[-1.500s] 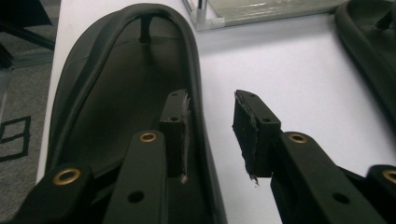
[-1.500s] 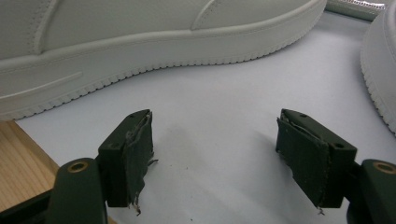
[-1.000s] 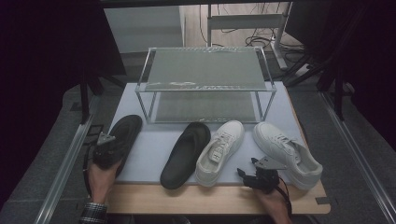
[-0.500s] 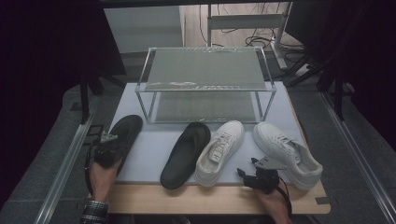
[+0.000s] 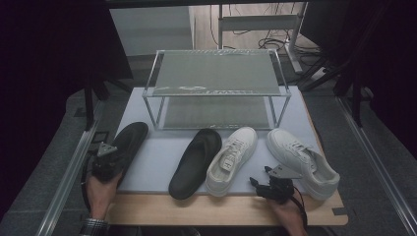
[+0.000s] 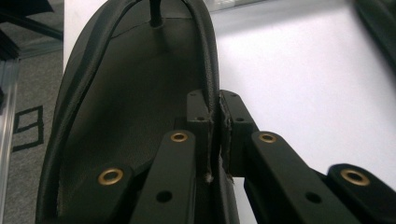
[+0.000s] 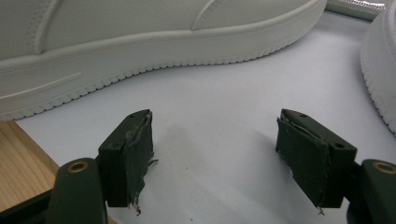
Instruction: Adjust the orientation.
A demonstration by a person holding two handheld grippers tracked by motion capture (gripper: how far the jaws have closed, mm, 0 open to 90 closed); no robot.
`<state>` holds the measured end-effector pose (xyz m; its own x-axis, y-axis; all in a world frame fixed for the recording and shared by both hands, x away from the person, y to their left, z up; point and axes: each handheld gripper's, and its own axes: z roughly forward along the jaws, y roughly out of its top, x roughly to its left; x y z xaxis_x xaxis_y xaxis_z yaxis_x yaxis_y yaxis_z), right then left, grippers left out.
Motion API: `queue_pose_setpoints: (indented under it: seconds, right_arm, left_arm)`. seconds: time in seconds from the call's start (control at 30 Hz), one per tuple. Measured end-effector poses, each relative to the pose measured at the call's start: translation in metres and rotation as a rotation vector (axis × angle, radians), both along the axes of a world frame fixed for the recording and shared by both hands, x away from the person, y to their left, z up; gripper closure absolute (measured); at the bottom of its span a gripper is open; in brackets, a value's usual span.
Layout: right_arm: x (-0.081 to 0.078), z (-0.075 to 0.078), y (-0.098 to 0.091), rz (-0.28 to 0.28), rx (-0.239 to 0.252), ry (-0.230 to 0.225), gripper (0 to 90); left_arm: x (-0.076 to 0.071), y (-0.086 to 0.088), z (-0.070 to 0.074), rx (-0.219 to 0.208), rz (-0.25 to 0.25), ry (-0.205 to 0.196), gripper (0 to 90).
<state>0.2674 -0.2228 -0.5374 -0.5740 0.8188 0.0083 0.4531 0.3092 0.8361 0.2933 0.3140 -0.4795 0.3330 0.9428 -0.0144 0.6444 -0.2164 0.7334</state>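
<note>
A black flip-flop (image 5: 130,139) lies at the left of the white mat (image 5: 152,162). My left gripper (image 5: 109,161) sits over its heel end. In the left gripper view its jaws have just been closing, and the left gripper (image 6: 215,109) is now shut on the flip-flop's strap (image 6: 208,56), pads pressed on both sides. A second black flip-flop (image 5: 196,160) and two white sneakers (image 5: 233,152) (image 5: 302,160) lie in a row to the right. My right gripper (image 5: 260,183) rests open on the mat between the sneakers, and the right gripper (image 7: 217,154) has nothing between its pads.
A two-level wire-mesh shoe rack (image 5: 216,73) stands at the back of the mat, both shelves bare. A wooden table edge (image 5: 196,211) runs along the front. Metal rails (image 5: 69,172) flank the table. A sneaker's sole (image 7: 140,51) lies just ahead of the right jaws.
The left gripper has shifted slightly at the left flip-flop's heel end. The other shoes and the right gripper stay where they were.
</note>
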Motion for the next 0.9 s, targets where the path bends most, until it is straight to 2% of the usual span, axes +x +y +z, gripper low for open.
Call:
queue_pose_setpoints:
  seconds: [0.33,0.47,0.9]
  right_arm:
    - [0.000,0.000,0.000,0.000,-0.001,0.000,27.4]
    - [0.000,0.000,0.000,0.000,-0.001,0.000,27.4]
    - [0.000,0.000,0.000,0.000,-0.002,-0.001,27.4]
  left_arm:
    - [-0.017,0.003,0.006,-0.013,-0.066,0.002,83.6]
    - [-0.025,0.003,0.008,-0.033,-0.101,-0.002,83.6]
    - [-0.040,-0.012,0.014,-0.049,-0.198,-0.007,83.6]
